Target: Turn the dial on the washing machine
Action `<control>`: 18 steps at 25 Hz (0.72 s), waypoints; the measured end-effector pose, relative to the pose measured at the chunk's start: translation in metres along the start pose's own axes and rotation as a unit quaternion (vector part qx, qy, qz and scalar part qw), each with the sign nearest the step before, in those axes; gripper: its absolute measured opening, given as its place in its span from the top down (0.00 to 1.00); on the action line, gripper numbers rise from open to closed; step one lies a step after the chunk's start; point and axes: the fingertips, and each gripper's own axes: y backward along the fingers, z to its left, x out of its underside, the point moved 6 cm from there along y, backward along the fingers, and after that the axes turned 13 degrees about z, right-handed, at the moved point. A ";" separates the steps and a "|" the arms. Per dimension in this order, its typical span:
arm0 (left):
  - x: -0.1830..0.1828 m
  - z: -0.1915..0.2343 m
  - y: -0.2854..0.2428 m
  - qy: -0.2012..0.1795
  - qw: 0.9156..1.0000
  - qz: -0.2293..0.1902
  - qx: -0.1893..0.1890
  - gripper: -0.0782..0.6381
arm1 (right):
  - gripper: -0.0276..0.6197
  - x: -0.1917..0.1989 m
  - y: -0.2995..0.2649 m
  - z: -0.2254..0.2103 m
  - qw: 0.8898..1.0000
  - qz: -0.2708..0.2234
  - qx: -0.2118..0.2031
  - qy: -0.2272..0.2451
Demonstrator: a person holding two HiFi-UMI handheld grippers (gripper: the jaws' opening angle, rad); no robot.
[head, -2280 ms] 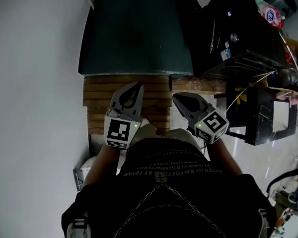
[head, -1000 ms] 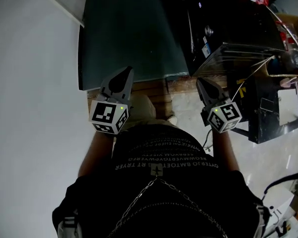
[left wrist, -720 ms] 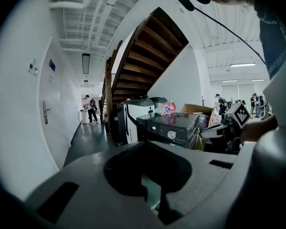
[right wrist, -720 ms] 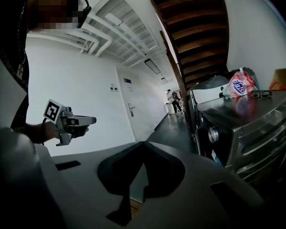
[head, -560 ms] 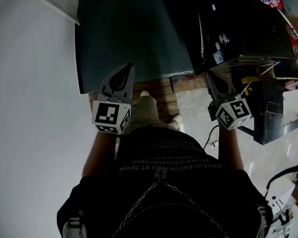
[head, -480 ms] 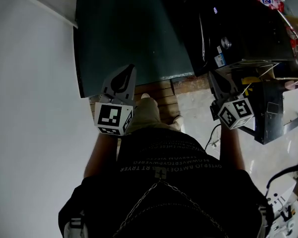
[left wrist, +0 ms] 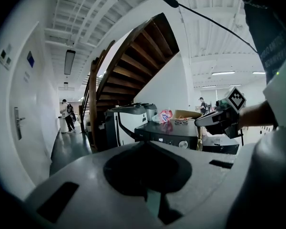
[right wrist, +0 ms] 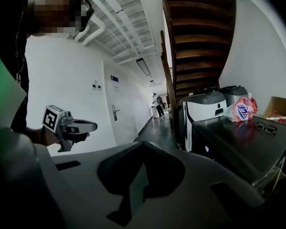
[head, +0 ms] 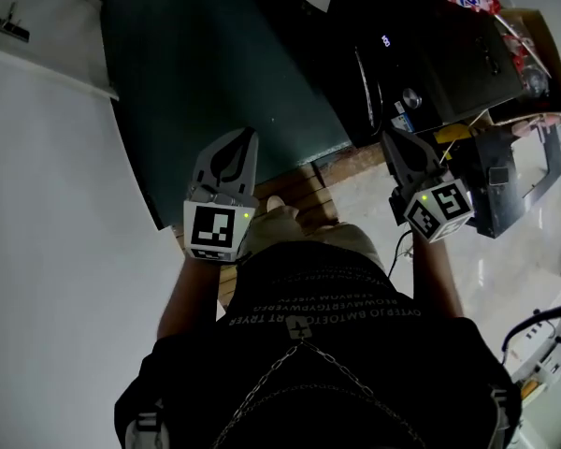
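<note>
- The step in hand looks like the approach: the right gripper (head: 391, 140) is the nearer one to the washing machine (head: 453, 59), so it should probably do the turning
- Its jaws are pressed together with nothing between them; they would need to spread before contact, wide enough to straddle the dial (head: 411, 98)
- Come in square to the front panel, centre the knob between the pads, close firmly, then roll the wrist about the knob's axis rather than dragging sideways
- The left gripper (head: 243, 140) is also closed and empty, well to the left; best kept clear
- The dial sits on the dark front panel, below the lit display (head: 385, 40); it lies just beyond the right gripper's tips and slightly right, not touching
</note>
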 end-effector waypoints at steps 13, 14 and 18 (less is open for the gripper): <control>-0.064 -0.048 -0.057 -0.038 0.994 -0.017 0.096 0.88 | 0.96 -0.003 0.052 -0.045 0.996 -0.003 0.090 -0.028; -0.067 -0.054 -0.061 -0.038 0.994 -0.016 0.099 0.88 | 0.96 -0.001 0.055 -0.053 0.995 -0.006 0.095 -0.031; -0.083 -0.075 -0.079 -0.042 0.993 -0.011 0.114 0.88 | 0.96 0.005 0.071 -0.082 0.993 -0.016 0.111 -0.038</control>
